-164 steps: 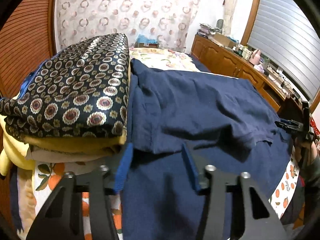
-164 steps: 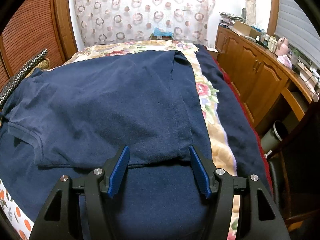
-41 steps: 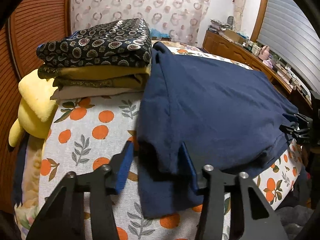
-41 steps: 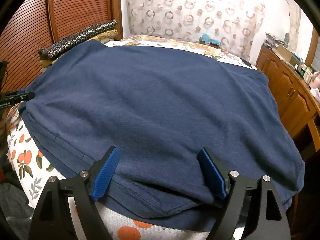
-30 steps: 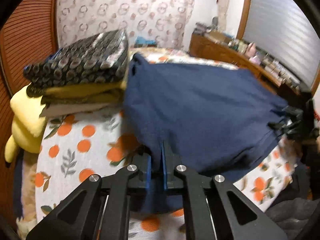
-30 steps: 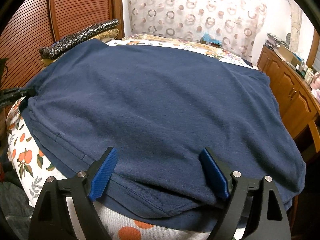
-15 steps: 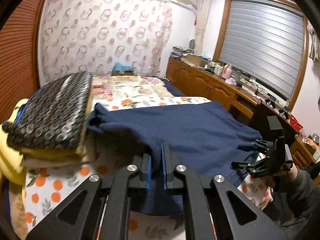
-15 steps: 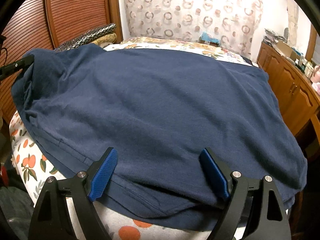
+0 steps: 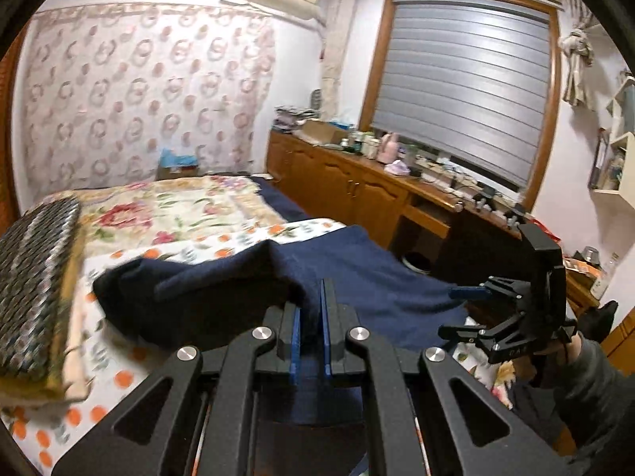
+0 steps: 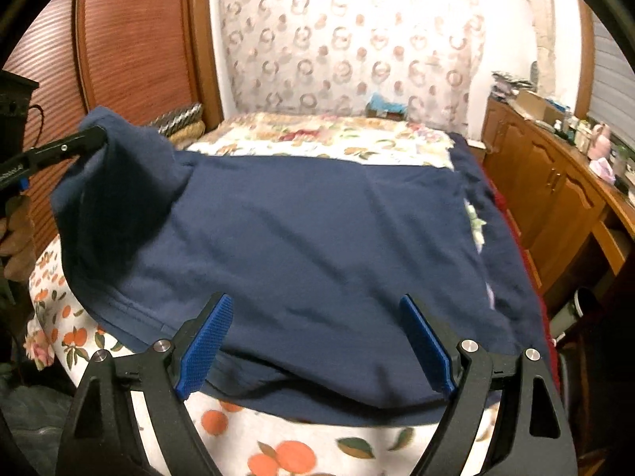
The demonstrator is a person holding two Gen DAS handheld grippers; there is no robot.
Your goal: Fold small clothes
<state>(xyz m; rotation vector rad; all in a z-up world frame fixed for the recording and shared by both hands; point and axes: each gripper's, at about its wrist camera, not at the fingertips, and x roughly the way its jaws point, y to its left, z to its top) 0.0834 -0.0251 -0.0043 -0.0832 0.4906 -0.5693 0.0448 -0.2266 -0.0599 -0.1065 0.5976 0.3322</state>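
The left claw [image 9: 308, 331] is clamped on the left corner of the dark blue cotton shirt [image 10: 317, 246], lifting it from the bed [image 10: 317, 440]. The right claw [image 10: 315, 341] stands apart over the near hem. Carry the corner across evenly, with the cloth kept taut, so no wrinkles form.

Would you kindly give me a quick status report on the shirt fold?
Left gripper shut on navy shirt corner, lifted off the bed. Right gripper open, hovering at near hem. Folded clothes stack sits beside shirt.
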